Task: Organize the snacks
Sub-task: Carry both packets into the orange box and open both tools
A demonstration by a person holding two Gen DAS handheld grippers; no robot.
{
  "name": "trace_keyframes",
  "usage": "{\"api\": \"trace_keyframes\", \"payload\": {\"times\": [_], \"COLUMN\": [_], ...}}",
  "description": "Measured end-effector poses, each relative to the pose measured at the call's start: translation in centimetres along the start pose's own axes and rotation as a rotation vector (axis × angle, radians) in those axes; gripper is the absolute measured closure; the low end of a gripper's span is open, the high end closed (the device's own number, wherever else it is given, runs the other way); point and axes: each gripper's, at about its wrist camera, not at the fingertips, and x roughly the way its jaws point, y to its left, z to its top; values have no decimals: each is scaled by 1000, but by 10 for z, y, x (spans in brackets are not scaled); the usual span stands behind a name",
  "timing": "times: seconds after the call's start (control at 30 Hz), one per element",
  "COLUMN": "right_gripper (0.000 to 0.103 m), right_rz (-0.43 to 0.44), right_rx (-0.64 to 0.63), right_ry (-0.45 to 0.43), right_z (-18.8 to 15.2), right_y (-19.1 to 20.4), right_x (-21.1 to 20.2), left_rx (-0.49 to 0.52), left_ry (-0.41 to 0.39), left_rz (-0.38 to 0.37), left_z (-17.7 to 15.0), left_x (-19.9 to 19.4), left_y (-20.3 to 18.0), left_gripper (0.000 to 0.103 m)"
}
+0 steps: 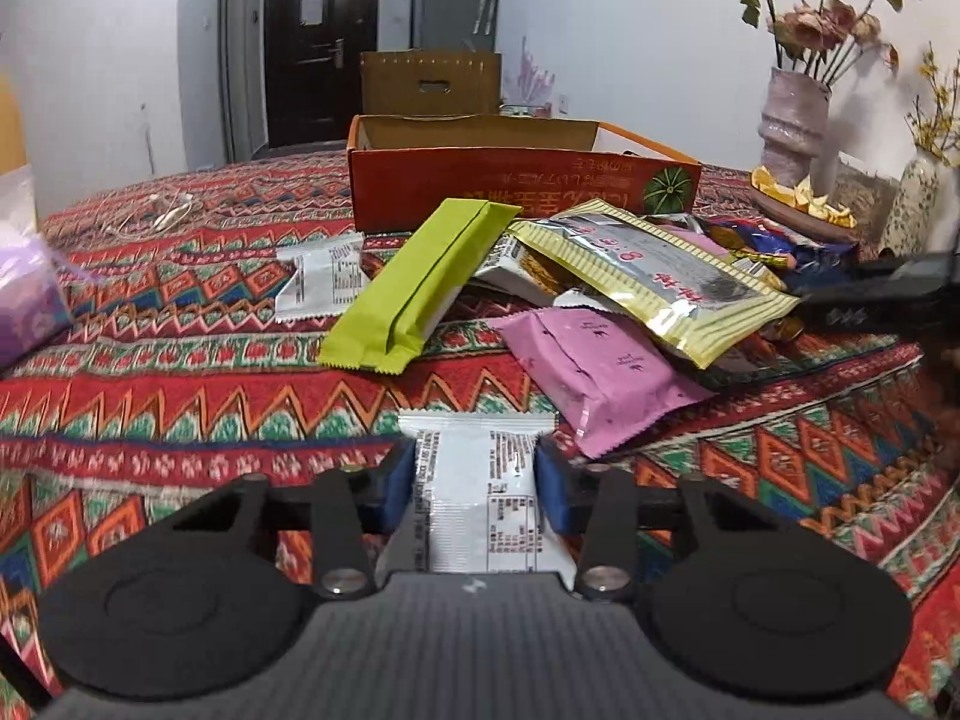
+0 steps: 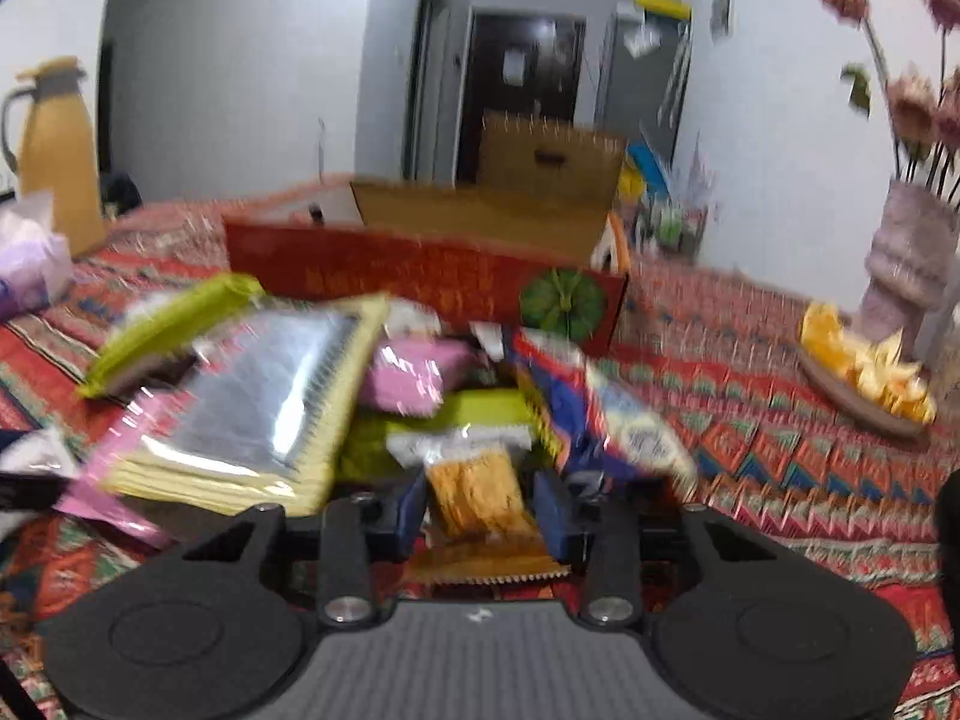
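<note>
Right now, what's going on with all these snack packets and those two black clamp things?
A person is tidying snacks with a handheld gripper in each hand. The left gripper has closed on a white printed snack packet lying on the patterned red tablecloth. The right gripper pinches a clear packet of golden crackers at the edge of the heap. The open red cardboard box stands behind the pile.

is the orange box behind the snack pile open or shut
Open: the orange box has no lid across its top, and its bare cardboard inner wall shows above the front rim. Contents cannot be seen.
</note>
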Motion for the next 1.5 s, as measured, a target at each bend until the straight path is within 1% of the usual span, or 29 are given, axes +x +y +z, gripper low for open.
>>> {"api": "trace_keyframes", "payload": {"times": [0.03, 0.07, 0.1, 0.2, 0.33, 0.43, 0.5, 0.57, 0.67, 0.77, 0.83, 0.93, 1.03, 1.1, 1.2, 1.37, 1.43, 1.5], "right_gripper": [52, 54, 67, 72, 73, 73, 73, 73, 73, 73, 73, 73, 73, 73, 73, 73, 73, 73], "right_rz": [10, 13, 15, 23, 27, 61, 81, 89, 105, 109, 111, 126, 142, 155, 150, 125, 130, 134], "right_rx": [5, 16, 19, 7, 42, 98, 119, 113, 111, 90, 81, 97, 115, 106, 73, 30, 38, 58], "right_ry": [-3, -5, -7, -36, -90, -116, -124, -131, -158, -228, -274, -270, -282, -302, -327, -359, -356, -332], "right_z": [-2, -3, -4, -9, -25, -47, -60, -70, -70, -49, -34, -19, -11, -1, 29, 97, 121, 141], "right_y": [0, -1, -1, 1, -3, -7, -7, -6, -12, -22, -28, -33, -31, -33, -41, -62, -71, -80], "right_x": [2, 2, 0, -17, -58, -91, -108, -126, -146, -163, -165, -156, -150, -148, -139, -112, -90, -60], "left_rx": [-13, -23, -37, -83, -108, -105, -119, -134, -122, -109, -89, -86, -118, -101, -65, -37, -51, -75], "left_ry": [-5, -4, 0, -23, -79, -86, -83, -85, -128, -211, -257, -271, -284, -314, -348, -388, -386, -366], "left_rz": [2, 7, 23, 43, 58, 58, 31, -3, -13, -35, -39, -23, -49, -55, -30, -1, 17, 29], "left_z": [-1, -2, -1, 3, 8, 8, 7, 8, 23, 51, 69, 88, 100, 111, 139, 198, 216, 231], "left_x": [-5, -10, -14, -31, -57, -67, -73, -78, -87, -98, -96, -82, -77, -75, -65, -28, -7, 22], "left_y": [-2, -6, -10, -19, -35, -48, -53, -57, -64, -62, -60, -56, -50, -47, -40, -21, -9, 5], "left_gripper": [62, 62, 62, 62, 62, 62, 62, 62, 62, 62, 62, 62, 62, 62, 62, 62, 62, 62]}}
